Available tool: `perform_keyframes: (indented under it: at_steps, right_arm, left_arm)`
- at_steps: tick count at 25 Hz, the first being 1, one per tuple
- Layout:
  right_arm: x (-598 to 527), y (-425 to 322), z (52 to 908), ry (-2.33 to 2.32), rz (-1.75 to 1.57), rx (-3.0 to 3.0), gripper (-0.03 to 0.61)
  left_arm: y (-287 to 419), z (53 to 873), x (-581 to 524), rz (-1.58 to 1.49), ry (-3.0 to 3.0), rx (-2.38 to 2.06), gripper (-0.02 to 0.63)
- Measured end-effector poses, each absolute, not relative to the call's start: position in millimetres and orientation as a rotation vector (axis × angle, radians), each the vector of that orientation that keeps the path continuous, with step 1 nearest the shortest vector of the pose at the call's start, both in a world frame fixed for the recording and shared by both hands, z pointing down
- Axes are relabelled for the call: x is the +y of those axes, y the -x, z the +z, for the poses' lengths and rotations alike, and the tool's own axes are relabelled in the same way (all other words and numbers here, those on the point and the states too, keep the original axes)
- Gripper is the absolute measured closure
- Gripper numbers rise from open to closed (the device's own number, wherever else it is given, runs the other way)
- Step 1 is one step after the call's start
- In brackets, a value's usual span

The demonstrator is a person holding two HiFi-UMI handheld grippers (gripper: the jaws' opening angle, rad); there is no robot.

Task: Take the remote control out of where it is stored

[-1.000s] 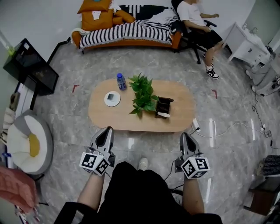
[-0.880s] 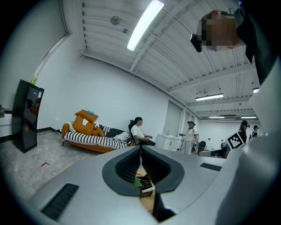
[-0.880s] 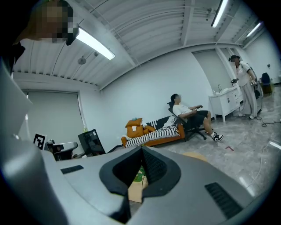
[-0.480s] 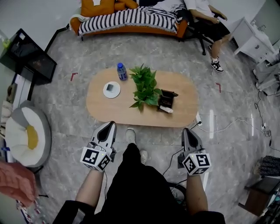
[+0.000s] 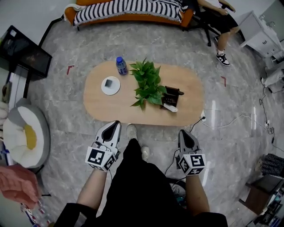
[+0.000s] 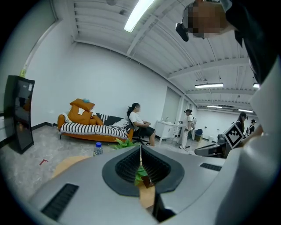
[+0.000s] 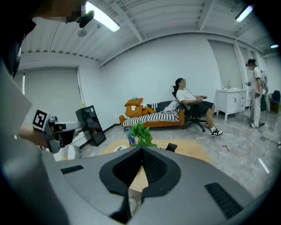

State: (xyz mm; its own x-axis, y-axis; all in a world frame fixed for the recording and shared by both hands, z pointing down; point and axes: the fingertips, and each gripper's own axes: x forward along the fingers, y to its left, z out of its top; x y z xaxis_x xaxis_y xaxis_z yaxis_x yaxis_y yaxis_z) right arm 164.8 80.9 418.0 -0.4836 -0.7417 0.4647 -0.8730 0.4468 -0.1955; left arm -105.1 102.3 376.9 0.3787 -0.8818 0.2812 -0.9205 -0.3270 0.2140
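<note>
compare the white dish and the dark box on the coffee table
The white dish is round and flat; the dark box is angular, taller, near black. The dish lies left of the plant, the box right of it. The dish carries a small dark square; a whitish remote shows at the box's near end. Both rest on the oval table.

On the table [image 5: 191,84], the plant [image 5: 148,84] stands midway, plate [image 5: 110,85] and bottle [image 5: 120,65] to its left, storage box [image 5: 171,95] to its right.

Head view looks steeply down from high up: worktop [image 5: 186,111] ahead, left claw [image 5: 116,123] and right claw [image 5: 185,132] near the bottom. Left gripper view and right gripper view ride low, facing almost level across it. All three share the plant [image 5: 148,84] and sofa [image 5: 128,9].
</note>
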Motion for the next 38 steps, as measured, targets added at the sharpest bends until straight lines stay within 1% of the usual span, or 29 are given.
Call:
perform_keyframes:
  at_steps: [4, 8, 13, 22, 23, 27, 30, 34, 38]
  right_arm:
    - [61, -161, 451, -1.376, 0.52, -2.289, 0.571]
    - [39, -158, 465, -1.401, 0.494, -2.226, 0.571]
    - [21, -140, 479, -1.387, 0.548, -2.218, 0.571]
    - [-11, -115, 506, -1.323, 0.497, -2.144, 0.569]
    - [-16, -114, 513, -1.302, 0.485, -2.129, 0.562]
    - [-34, -112, 555, -1.185, 0.407, -2.04, 0.49]
    - [-39, -114, 580, -1.075, 0.287, -1.96, 0.478]
    - [-50, -105, 611, -0.927, 0.188, -1.917, 0.439]
    - [-56, -113, 634, -0.827, 0.085, -1.835, 0.436]
  left_arm:
    - [100, 394, 84, 0.2, -2.325, -1.514, 0.598]
    - [95, 408, 65, 0.249, -2.355, -1.432, 0.598]
    - [104, 423, 43, 0.267, -2.347, -1.389, 0.598]
    - [121, 449, 17, 0.316, -2.339, -1.298, 0.598]
    - [121, 451, 13, 0.318, -2.345, -1.286, 0.598]
    - [124, 464, 2, 0.342, -2.36, -1.236, 0.598]
    - [127, 472, 1, 0.353, -2.358, -1.196, 0.598]
    - [136, 483, -3, 0.374, -2.357, -1.169, 0.598]
    - [133, 490, 1, 0.367, -2.352, -1.149, 0.598]
